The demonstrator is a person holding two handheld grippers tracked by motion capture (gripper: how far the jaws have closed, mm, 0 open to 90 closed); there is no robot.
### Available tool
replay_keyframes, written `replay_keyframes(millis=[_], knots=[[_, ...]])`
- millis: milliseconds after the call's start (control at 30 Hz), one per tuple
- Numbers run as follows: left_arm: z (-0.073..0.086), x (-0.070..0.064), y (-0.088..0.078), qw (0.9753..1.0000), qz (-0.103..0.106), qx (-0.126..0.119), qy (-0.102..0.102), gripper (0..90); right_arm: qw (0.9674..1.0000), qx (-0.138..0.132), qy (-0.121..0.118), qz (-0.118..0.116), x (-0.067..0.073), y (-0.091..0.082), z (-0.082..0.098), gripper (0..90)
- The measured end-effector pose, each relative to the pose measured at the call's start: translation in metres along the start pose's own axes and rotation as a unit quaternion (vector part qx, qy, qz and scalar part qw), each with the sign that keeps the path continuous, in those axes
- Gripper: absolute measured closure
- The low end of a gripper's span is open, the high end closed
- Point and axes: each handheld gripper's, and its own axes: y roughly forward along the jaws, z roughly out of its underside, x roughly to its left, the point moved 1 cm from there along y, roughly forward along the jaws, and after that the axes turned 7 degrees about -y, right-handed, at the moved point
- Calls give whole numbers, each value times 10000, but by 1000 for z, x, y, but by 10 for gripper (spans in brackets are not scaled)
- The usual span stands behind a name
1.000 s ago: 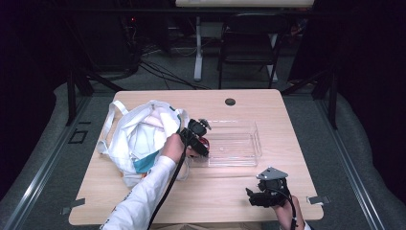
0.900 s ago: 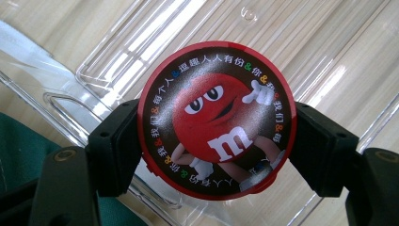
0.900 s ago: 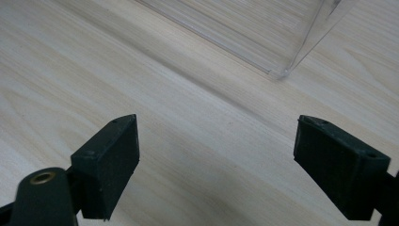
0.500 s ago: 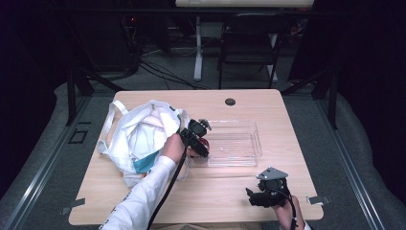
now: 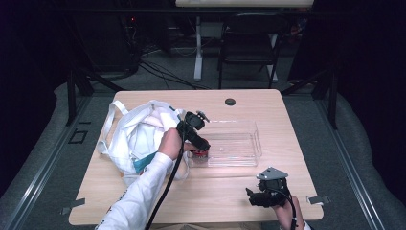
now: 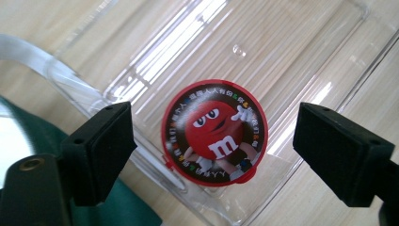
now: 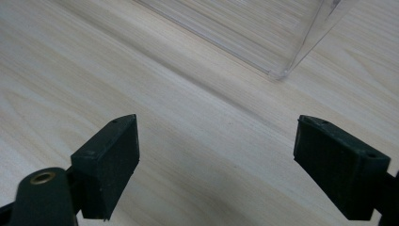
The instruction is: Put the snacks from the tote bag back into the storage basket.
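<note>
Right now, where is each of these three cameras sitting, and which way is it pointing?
High view: fixed above the person's side, looking forward and down on the wooden table; a white-sleeved forearm, both hands, the left gripper and the right gripper show.
Left gripper view: rides the left gripper, looking down between its two open black jaws at a red M&M's candy tub lying in the clear plastic bin.
Right gripper view: rides the right gripper, looking past open jaws at bare tabletop.
Shared: all three views show the bin.
</note>
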Motion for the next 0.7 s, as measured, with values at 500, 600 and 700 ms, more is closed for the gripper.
replay_keyframes(millis=[500, 600, 700], knots=[[18, 32, -47, 9987, -190, -405, -261, 78, 10000, 41, 2, 16, 0, 0, 0, 143], [24, 39, -55, 9981, -222, -456, -361, 53, 10000, 55, 13, 11, 0, 0, 0, 141], [31, 46, -60, 9974, -291, -492, -445, 30, 10000, 40, 21, 13, 0, 0, 0, 140]])
